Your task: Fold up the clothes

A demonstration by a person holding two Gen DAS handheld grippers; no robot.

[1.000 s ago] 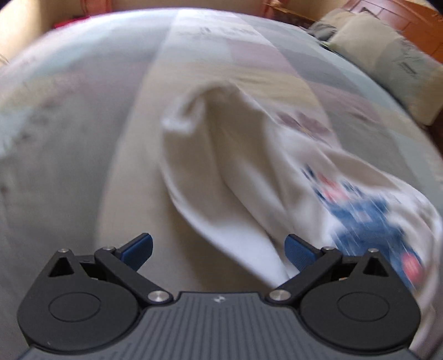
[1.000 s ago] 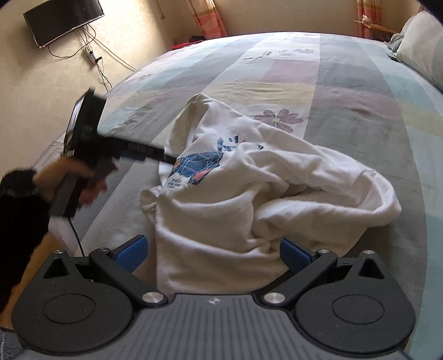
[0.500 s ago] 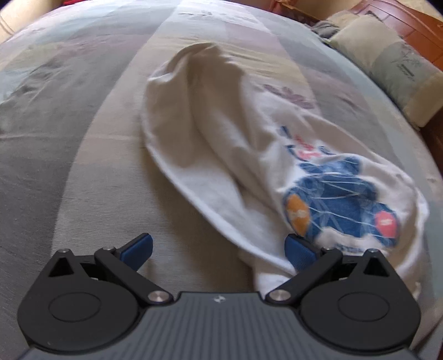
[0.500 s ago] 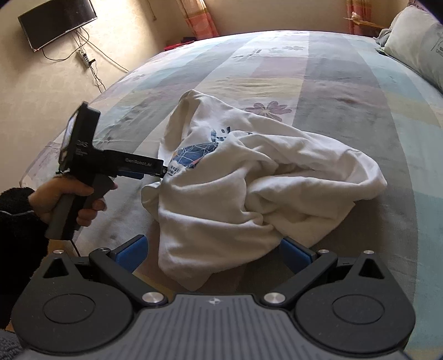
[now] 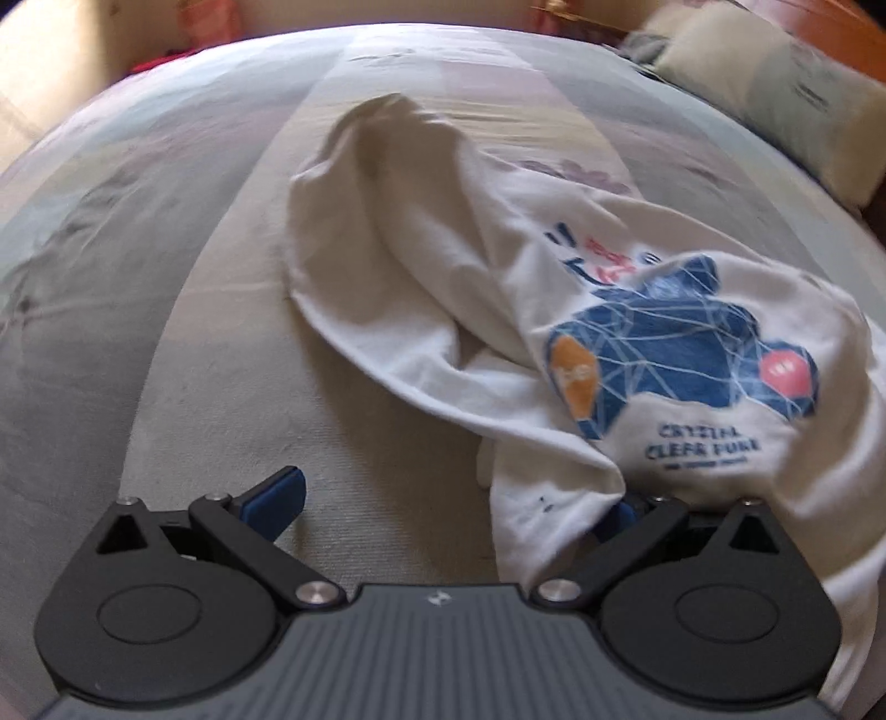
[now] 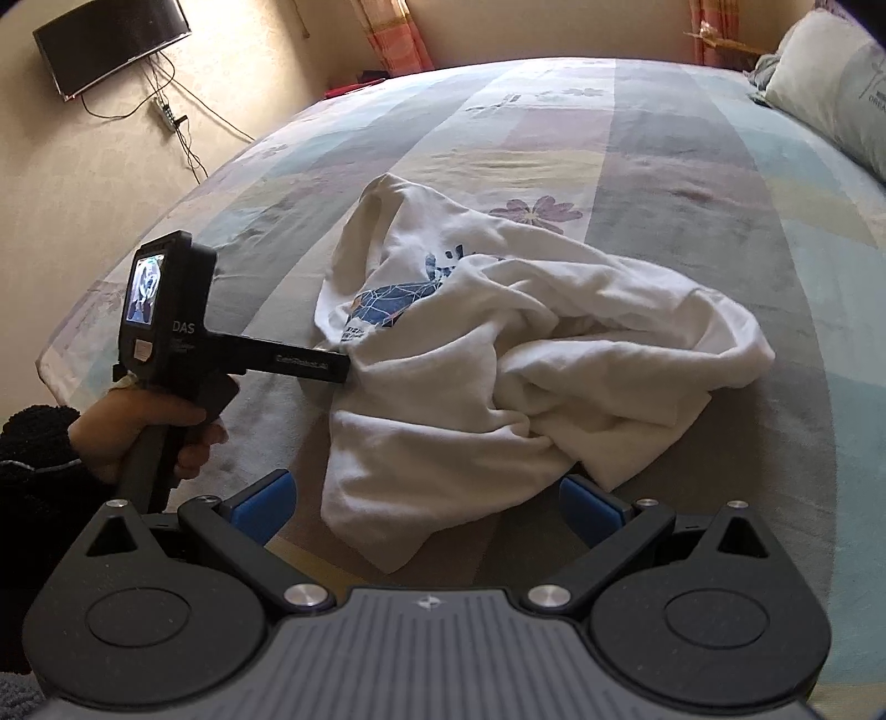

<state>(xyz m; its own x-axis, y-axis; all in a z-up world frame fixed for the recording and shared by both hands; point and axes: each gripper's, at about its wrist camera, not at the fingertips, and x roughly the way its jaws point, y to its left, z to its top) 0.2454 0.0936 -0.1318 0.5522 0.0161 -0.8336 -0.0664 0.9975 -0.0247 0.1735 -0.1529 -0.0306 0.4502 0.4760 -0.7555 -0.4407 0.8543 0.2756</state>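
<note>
A crumpled white T-shirt (image 5: pixel 421 266) with a blue print (image 5: pixel 664 343) lies on the bed. In the left wrist view my left gripper (image 5: pixel 446 504) is open at the shirt's near edge. A fold of cloth drapes over its right finger and mostly hides that pad. The right wrist view shows the same shirt (image 6: pixel 526 360) bunched up, with its near hem lying between the open fingers of my right gripper (image 6: pixel 426 501). The left gripper (image 6: pixel 344 365) there touches the shirt's left edge, held by a person's hand (image 6: pixel 138 426).
The striped, flowered bedspread (image 6: pixel 720 194) extends around the shirt on all sides. A pillow (image 6: pixel 830 83) lies at the far right, also seen as a pillow (image 5: pixel 775 99) in the left wrist view. A wall-mounted TV (image 6: pixel 111 44) and cables hang beyond the bed's left edge.
My left gripper has moved in to the shirt's edge, and cloth now lies over its right finger. The right gripper has closed in on the near hem. Both stayed open.
</note>
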